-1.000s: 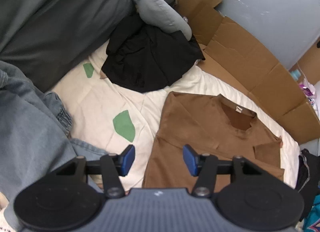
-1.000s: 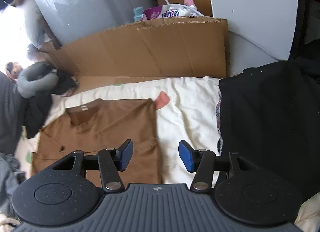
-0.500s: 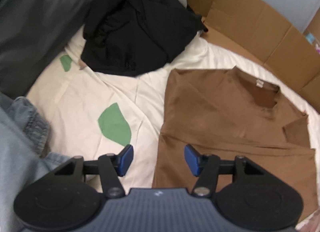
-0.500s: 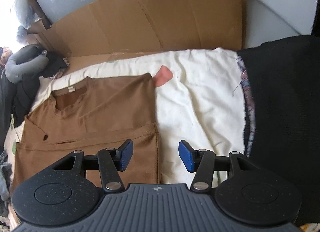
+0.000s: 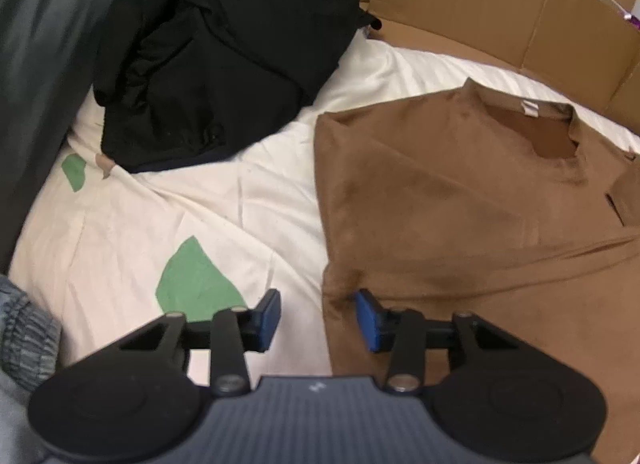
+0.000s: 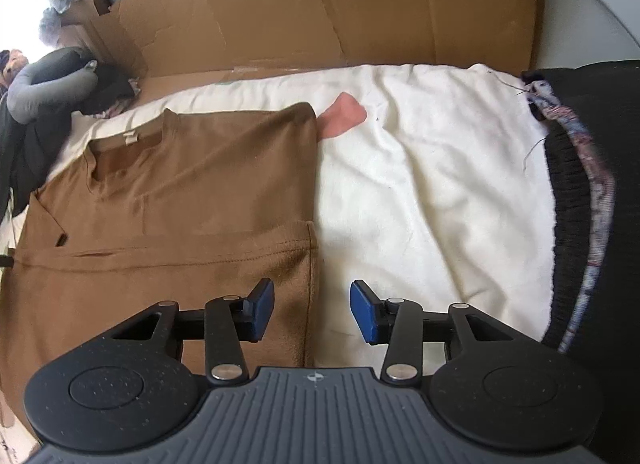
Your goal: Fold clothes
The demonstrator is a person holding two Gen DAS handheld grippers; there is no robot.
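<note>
Both tools have dropped closer to the brown shirt (image 5: 460,200) since a second ago; it fills more of each view now, lying flat on the cream bedsheet (image 5: 248,200), sides already turned in. Left tool (image 5: 318,318) straddles the shirt's left edge, jaws closing, pads not yet pressing cloth; right tool (image 6: 312,310) straddles the right edge, likewise closing, nothing pinched. I read this as the start of the grab at both lower sides, ahead of folding hem toward collar. Around: black heap (image 5: 224,60) near the shirt's upper left; dark knit garment (image 6: 592,224) off to the right; cardboard (image 6: 320,8) behind. Nothing lies on the shirt; the edges sit flush on the sheet, so I may pinch bedding too.
</note>
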